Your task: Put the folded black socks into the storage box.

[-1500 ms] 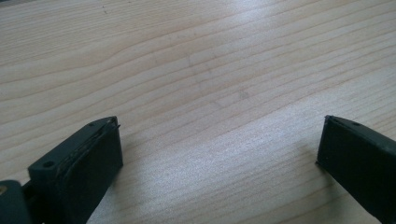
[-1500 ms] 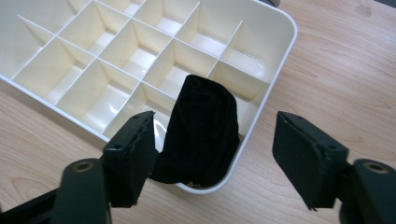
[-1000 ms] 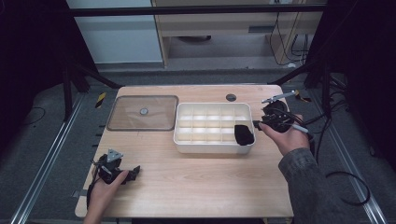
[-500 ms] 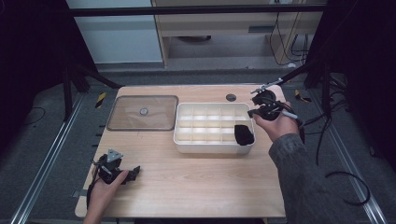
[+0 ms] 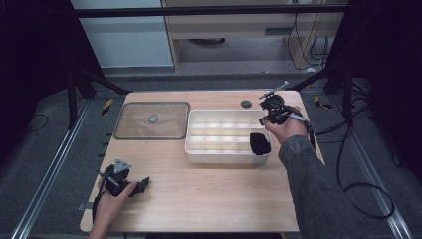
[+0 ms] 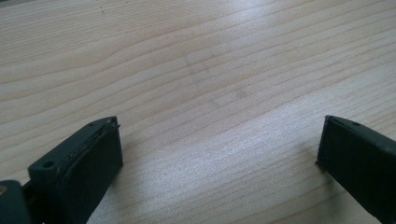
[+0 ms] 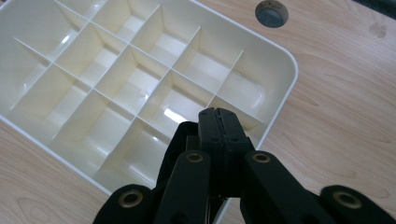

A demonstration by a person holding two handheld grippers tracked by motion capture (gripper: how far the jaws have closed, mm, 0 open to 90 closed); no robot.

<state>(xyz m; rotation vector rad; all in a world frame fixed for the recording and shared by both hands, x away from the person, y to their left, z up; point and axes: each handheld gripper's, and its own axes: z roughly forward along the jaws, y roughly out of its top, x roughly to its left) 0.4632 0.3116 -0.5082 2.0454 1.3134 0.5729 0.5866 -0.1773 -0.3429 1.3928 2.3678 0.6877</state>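
Note:
A white divided tray (image 5: 224, 158) stands on the middle of the wooden table, and a black object (image 5: 260, 143) lies in its near right compartment. A person's right hand holds my right gripper (image 5: 264, 118) over the tray's far right corner. In the right gripper view its jaws (image 7: 218, 114) are pressed together with nothing between them, above the tray's corner compartments (image 7: 285, 79). My left gripper (image 5: 142, 183) rests low on the table near the front left, held by the left hand. Its jaws (image 6: 219, 140) stand wide open over bare wood.
A clear flat lid (image 5: 152, 120) lies left of the tray. A round grey grommet (image 5: 246, 104) (image 7: 272, 10) sits in the tabletop behind the tray. A cable trails off the table's right edge. Bare wood (image 5: 209, 194) stretches between the tray and the front edge.
The right hand has carried its gripper left and farther back, from beside the tray's right end to above its far right corner. The left hand and the black object have not moved.

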